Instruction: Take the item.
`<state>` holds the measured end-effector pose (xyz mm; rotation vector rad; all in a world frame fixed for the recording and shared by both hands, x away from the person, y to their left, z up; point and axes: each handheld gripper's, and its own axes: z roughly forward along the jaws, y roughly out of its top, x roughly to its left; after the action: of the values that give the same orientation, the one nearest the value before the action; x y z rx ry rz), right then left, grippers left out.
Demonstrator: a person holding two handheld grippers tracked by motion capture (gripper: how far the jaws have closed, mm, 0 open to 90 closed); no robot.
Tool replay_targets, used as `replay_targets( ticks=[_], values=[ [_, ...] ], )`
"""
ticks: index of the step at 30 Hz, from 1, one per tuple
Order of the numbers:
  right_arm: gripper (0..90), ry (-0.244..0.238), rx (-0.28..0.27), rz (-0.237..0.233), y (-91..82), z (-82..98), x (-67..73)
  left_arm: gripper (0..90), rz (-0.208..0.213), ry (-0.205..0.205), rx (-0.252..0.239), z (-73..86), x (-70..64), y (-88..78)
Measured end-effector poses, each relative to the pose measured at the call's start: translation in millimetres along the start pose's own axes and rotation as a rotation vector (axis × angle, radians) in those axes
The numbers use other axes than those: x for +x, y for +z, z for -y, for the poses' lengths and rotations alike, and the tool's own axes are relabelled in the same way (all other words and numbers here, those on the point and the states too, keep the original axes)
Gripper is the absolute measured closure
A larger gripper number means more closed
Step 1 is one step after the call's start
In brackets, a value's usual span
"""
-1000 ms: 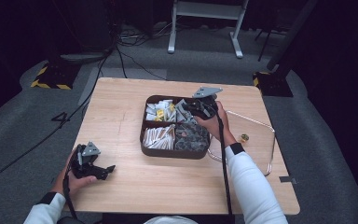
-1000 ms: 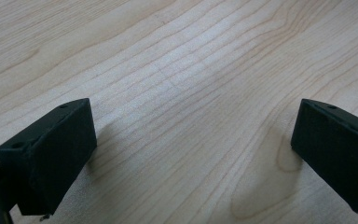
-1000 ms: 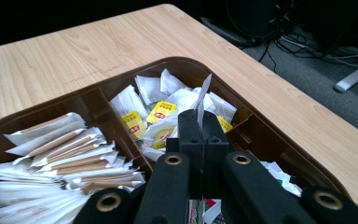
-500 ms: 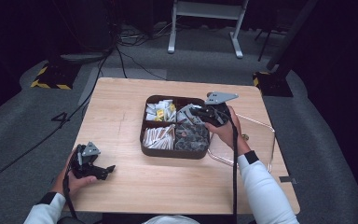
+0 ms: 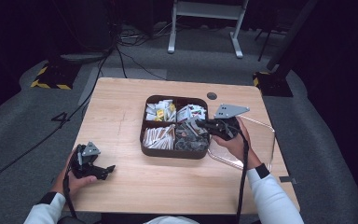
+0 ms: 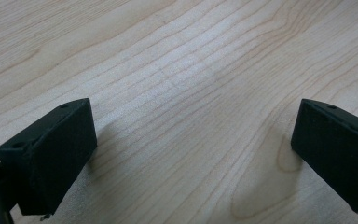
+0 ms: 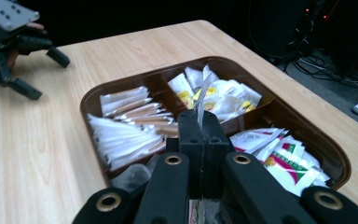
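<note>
**Clamped on a thin packet above the divided tray**

Over on the right side of the wooden table (image 5: 121,112), seen from the high view: right gripper (image 5: 204,127) held low over the near right compartment of the brown divided tray (image 5: 175,153), jaws pointing left toward the tray's middle, grey plate on top. Pressed together in the right gripper view, pads pinching a thin pale packet (image 7: 202,100) that stands edge-up out of the closed tips (image 7: 203,135). Just above the tray's contents, not resting among them, as far as can be told.

Four compartments inside the tray: brown-and-white stick sachets (image 7: 126,123) fanned in the near left one, white and yellow packets (image 7: 219,95) in the far left one, red-and-green printed packets (image 7: 284,161) in the far right one, dark clear-wrapped items (image 5: 189,137) in the near right one under the gripper. Beside the tray on its right, touching or nearly so, a clear plastic lid (image 5: 261,140) lying flat under the right hand.

Well apart, near the table's front left corner: left gripper (image 5: 103,170) resting low at the tabletop, held in the left hand (image 5: 77,179). Spread wide in the left gripper view, two black pads (image 6: 56,149) far from each other with only bare wood grain between them, nothing pinched.
</note>
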<state>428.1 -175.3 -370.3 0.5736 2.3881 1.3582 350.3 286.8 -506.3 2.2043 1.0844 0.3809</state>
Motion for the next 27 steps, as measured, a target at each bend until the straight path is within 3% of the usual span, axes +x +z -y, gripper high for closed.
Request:
replay_targets(
  ticks=[11,27],
  values=[
    [90.0,-0.015,0.008,-0.035,-12.2,10.2,19.6,0.4,-0.002,0.001,0.000,0.0,-0.1,-0.1],
    [90.0,-0.033,0.041,-0.102,-16.8,29.2,42.2,0.4,-0.002,0.000,0.000,0.0,-0.1,-0.1]
  ],
)
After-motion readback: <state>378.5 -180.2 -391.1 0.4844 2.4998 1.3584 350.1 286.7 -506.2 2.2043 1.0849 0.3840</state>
